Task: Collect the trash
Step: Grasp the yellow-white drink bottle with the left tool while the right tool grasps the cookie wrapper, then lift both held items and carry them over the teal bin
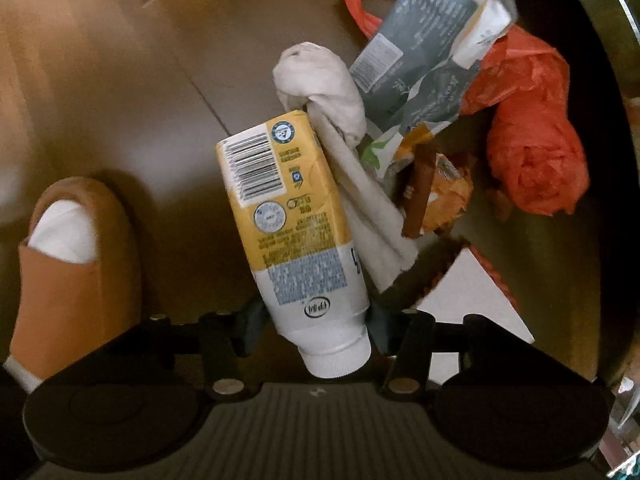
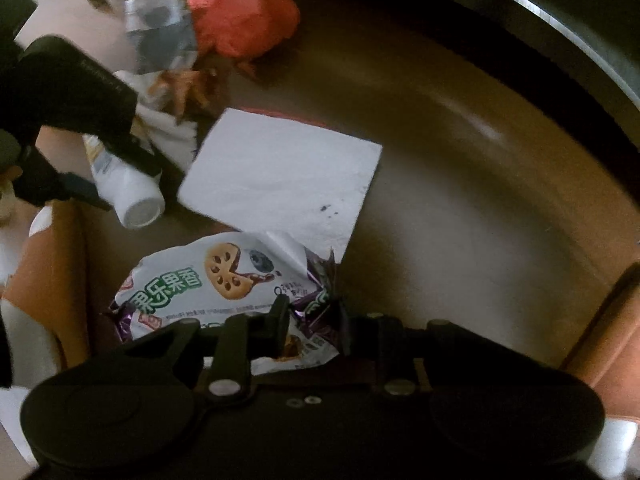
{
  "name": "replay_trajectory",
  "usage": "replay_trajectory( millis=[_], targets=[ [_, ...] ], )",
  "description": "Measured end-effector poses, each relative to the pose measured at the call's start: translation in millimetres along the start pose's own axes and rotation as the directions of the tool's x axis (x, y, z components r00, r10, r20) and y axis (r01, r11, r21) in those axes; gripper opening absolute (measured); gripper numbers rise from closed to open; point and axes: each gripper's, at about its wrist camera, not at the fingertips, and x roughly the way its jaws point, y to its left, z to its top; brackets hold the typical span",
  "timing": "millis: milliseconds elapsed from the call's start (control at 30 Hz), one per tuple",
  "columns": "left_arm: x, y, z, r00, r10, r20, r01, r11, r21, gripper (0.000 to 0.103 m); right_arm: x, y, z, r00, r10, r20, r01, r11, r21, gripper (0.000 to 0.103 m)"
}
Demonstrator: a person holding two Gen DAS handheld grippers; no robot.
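A yellow and white squeeze tube point(image 1: 288, 208) hangs cap-first toward the camera, and my left gripper point(image 1: 318, 316) is shut on its white lower end. Behind it on the floor lie a white cloth point(image 1: 320, 80), a grey wrapper point(image 1: 420, 60), a red plastic bag point(image 1: 532, 140) and an orange snack wrapper point(image 1: 440, 196). In the right wrist view my right gripper point(image 2: 310, 318) is shut on the crumpled purple edge of a white cookie wrapper point(image 2: 208, 280). The left gripper point(image 2: 116, 176) with the tube point(image 2: 132, 192) shows at the upper left there.
A white paper square point(image 2: 280, 184) lies flat on the brown floor beside the cookie wrapper. A dark round metal rim point(image 2: 560, 28) curves along the top right. A person's foot in an orange slipper point(image 1: 72, 260) stands at the left, another slipper point(image 2: 612, 332) at the right.
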Motion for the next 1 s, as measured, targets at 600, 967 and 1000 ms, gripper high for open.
replay_trajectory(
  millis=[600, 967, 1000],
  targets=[
    [-144, 5, -72, 0.979, -0.140, 0.151, 0.133, 0.990, 0.053, 0.051, -153, 16, -25, 0.968, -0.147, 0.205, 0.120, 0.983, 0.136, 0.025],
    [-272, 14, -143, 0.897, -0.329, 0.294, 0.253, 0.930, 0.268, 0.051, -281, 27, -72, 0.867, -0.190, 0.461, 0.095, 0.970, 0.222, 0.025],
    [-286, 15, -151, 0.883, -0.352, 0.311, 0.261, 0.918, 0.298, 0.051, -294, 29, -76, 0.854, -0.197, 0.482, 0.094, 0.969, 0.230, 0.025]
  ],
)
